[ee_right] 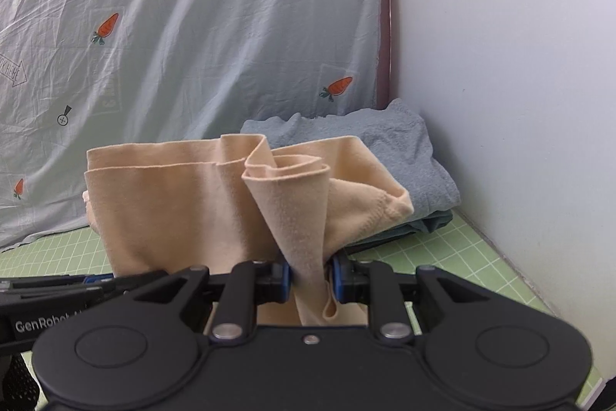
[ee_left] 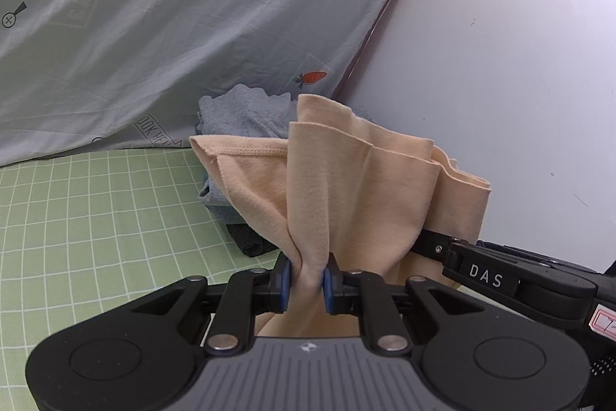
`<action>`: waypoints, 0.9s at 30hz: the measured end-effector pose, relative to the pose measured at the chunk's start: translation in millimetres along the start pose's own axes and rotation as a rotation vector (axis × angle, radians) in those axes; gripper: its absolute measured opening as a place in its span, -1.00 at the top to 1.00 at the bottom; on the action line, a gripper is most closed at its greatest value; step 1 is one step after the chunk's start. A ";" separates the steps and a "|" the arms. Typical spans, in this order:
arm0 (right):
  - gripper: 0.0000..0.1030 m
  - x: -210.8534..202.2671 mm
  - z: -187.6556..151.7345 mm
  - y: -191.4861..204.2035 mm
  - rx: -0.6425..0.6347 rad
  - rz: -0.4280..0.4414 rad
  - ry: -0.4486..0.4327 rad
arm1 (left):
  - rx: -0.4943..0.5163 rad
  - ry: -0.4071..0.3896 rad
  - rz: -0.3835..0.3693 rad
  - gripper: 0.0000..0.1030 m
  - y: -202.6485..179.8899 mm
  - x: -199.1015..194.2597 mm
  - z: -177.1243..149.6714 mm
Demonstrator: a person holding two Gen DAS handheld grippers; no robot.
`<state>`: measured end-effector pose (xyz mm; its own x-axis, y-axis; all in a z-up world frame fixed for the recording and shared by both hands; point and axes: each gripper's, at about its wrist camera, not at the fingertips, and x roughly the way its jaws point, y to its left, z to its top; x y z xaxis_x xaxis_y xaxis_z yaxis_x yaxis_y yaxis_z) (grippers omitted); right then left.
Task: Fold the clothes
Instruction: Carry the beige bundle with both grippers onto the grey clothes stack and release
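Observation:
A folded peach garment (ee_left: 346, 180) hangs between both grippers above the green checked sheet (ee_left: 77, 218). My left gripper (ee_left: 307, 280) is shut on a bunched fold of it, blue pads pressing the cloth. My right gripper (ee_right: 311, 274) is shut on another fold of the same peach garment (ee_right: 173, 210). Each gripper shows at the edge of the other's view: the right gripper (ee_left: 481, 272) to the right, the left gripper (ee_right: 57, 291) to the left. Behind the garment lies a stack of folded clothes, grey-blue on top (ee_right: 385, 149), also seen as the grey-blue stack (ee_left: 246, 114) in the left wrist view.
A pale blue carrot-print sheet (ee_right: 173, 45) slopes up behind the stack. A white wall (ee_right: 500, 83) closes off the right side, meeting the green sheet (ee_right: 442, 249) in the corner. A dark garment (ee_left: 250, 237) lies at the bottom of the stack.

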<state>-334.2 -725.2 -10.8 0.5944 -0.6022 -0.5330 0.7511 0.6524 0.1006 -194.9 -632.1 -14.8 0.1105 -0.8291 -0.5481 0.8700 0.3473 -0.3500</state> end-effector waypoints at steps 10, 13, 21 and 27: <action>0.59 97.2 97.5 -64.1 0.030 0.015 -0.051 | 0.026 -0.007 -0.039 0.66 -7.1 95.9 96.9; 0.58 148.3 131.6 -76.1 0.047 0.038 -0.039 | 0.037 -0.005 -0.007 0.65 9.7 130.0 132.5; 0.50 307.4 123.1 -91.4 0.109 0.066 0.103 | -0.141 0.111 0.080 0.54 104.2 246.0 149.6; 0.39 344.3 115.3 -104.9 0.191 0.105 0.125 | -0.189 0.112 0.039 0.47 134.7 269.5 139.6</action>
<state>-175.2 -1054.0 -108.0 0.6406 -0.4668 -0.6097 0.7352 0.6020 0.3116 19.2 -870.0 -103.6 0.0787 -0.7634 -0.6411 0.7596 0.4624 -0.4573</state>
